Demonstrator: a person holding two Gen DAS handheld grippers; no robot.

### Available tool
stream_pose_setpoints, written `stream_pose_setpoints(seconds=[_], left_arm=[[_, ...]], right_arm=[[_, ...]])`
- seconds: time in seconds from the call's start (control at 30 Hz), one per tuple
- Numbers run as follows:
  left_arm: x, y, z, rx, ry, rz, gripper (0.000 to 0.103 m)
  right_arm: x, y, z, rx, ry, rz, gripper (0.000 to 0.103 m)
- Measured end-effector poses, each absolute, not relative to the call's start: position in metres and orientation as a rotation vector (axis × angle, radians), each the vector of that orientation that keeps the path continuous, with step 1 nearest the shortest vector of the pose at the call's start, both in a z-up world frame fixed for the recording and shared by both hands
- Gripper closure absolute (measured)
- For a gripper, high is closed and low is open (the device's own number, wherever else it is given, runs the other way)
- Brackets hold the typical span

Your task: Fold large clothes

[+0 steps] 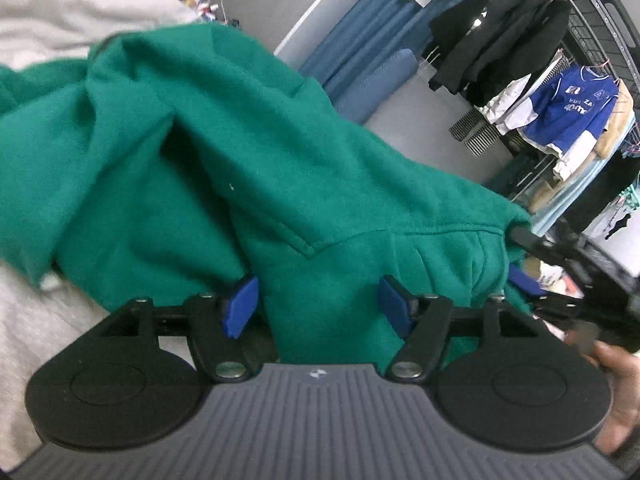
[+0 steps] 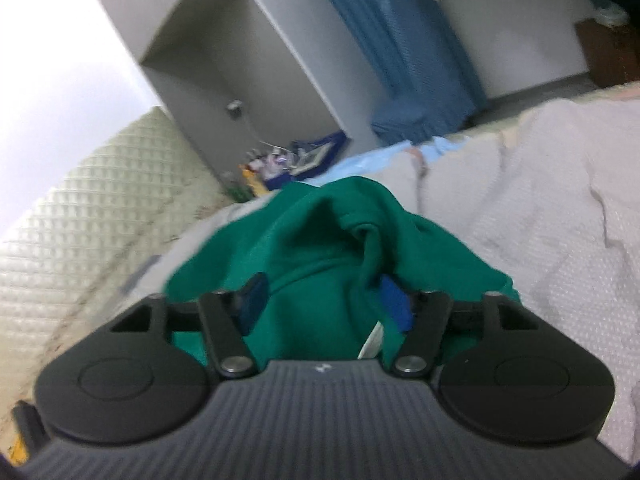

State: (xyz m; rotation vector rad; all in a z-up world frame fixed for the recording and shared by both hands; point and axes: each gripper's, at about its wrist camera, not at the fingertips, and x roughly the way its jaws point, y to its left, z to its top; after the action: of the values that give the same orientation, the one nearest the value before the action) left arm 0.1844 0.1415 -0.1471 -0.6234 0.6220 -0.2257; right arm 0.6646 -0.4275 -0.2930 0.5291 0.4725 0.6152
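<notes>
The crumpled green fleece sweatshirt (image 1: 248, 152) lies heaped on the pale grey textured bed cover (image 2: 560, 184), and I use it as my landmark. My left gripper (image 1: 318, 306) has its blue pads spread wide, a fold of the sweatshirt bulging between them without either pad pressing it. My right gripper (image 2: 326, 306) stands just as wide, green cloth and a small white label (image 2: 372, 342) lying loosely in the gap.

Beyond the sweatshirt, in the left view, a rack carries dark jackets (image 1: 496, 36) and a blue printed sports jersey (image 1: 568, 108); blue pleated curtains (image 1: 352, 40) hang further back. At the sweatshirt's right edge a black device (image 1: 576, 256) partly covers the cloth, with a hand (image 1: 620, 396) below it, cut off by the frame. I take it for my other gripper, though blur makes that unsure.

In the right view, a grey cabinet (image 2: 248, 60) and a jumble of small colourful items (image 2: 272, 168) stand behind the sweatshirt, too blurred to name. A cream quilted mattress (image 2: 88, 208) leans to its left. The sweatshirt's sleeves and hem are buried in folds.
</notes>
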Motion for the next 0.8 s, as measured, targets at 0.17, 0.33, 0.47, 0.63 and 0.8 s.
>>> stream_pose_setpoints(seconds=[0.17, 0.33, 0.47, 0.63, 0.8], left_arm=[[0.192, 0.136, -0.156, -0.64, 0.644, -0.289, 0.033], [0.189, 0.123, -0.151, -0.554, 0.653, -0.318, 0.081], [0.172, 0.135, -0.131, -0.604, 0.562, -0.335, 0.096], [0.133, 0.164, -0.096, -0.778, 0.419, -0.397, 0.097], [0.093, 0.176, -0.072, -0.841, 0.376, -0.43, 0.098]], right_arm=[[0.684, -0.424, -0.312, 0.565, 0.513, 0.657, 0.019], [0.682, -0.423, -0.309, 0.55, 0.522, 0.725, 0.031], [0.672, -0.426, -0.299, 0.505, 0.497, 0.72, 0.046], [0.659, -0.442, -0.292, 0.576, 0.493, 0.738, 0.047], [0.632, -0.452, -0.284, 0.589, 0.469, 0.775, 0.046]])
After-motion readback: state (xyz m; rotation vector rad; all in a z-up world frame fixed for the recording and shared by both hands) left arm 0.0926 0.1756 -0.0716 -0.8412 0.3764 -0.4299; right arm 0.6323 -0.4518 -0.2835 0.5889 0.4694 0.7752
